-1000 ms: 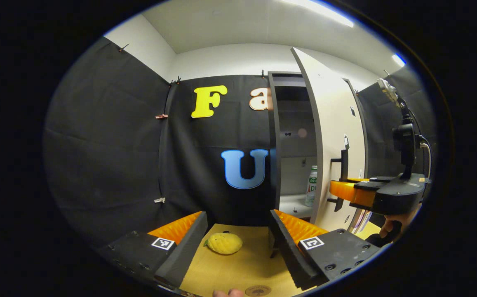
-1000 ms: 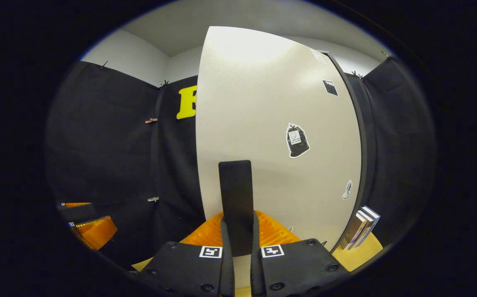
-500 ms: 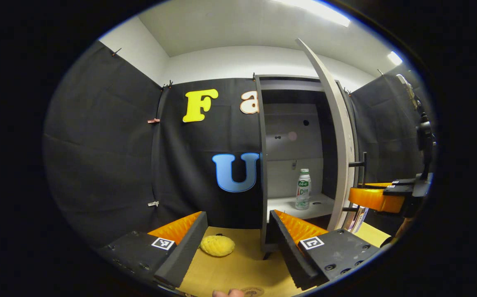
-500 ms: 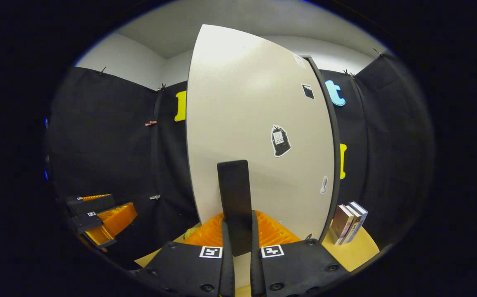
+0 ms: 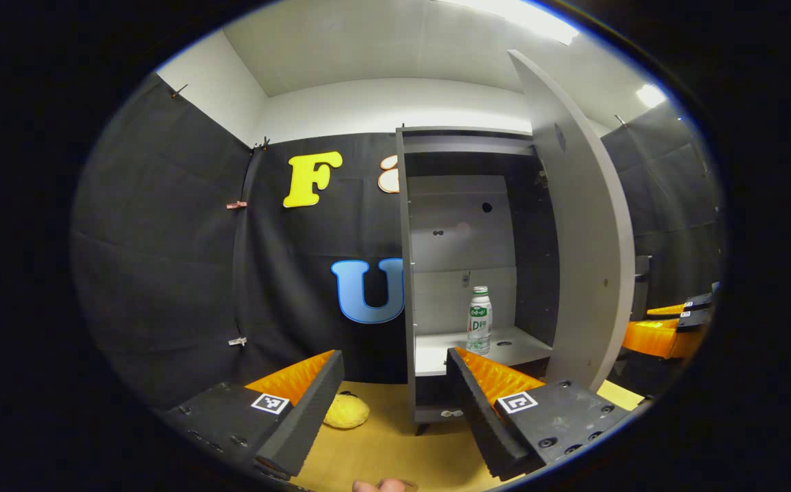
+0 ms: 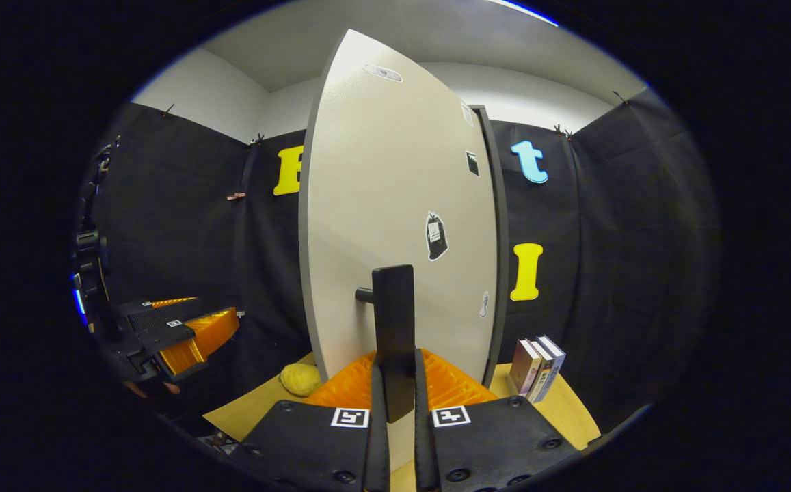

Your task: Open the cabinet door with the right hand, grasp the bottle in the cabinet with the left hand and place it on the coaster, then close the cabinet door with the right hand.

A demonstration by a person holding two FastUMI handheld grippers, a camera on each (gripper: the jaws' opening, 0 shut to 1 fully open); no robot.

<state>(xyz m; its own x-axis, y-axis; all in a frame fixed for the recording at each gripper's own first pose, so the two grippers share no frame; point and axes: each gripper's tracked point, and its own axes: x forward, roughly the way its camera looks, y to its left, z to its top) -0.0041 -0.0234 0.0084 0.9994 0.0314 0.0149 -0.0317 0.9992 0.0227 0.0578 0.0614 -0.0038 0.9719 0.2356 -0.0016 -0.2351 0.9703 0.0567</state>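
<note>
On the left part of the bench [image 5: 395, 444] a yellow lemon-like thing [image 5: 346, 412] lies near the cabinet's foot, out of the way of the work. The left tool [image 5: 395, 403] hovers above the bench with its two fingers spread wide and nothing between them; I judge it is kept open like this because it must next take the bottle. The bottle [image 5: 479, 320] stands upright on the lower shelf [image 5: 436, 352] of the cabinet [image 5: 405, 273], near the shelf's front edge, so it is free to reach. To the right, the cabinet door [image 5: 590, 225] is swung wide. The right tool [image 6: 395, 400] has both fingers pressed on the door's dark handle [image 6: 393, 321], which holds the door away from the opening while the bottle is taken out. At the right back corner of the bench some books [image 6: 537, 367] stand beside the cabinet.
</note>
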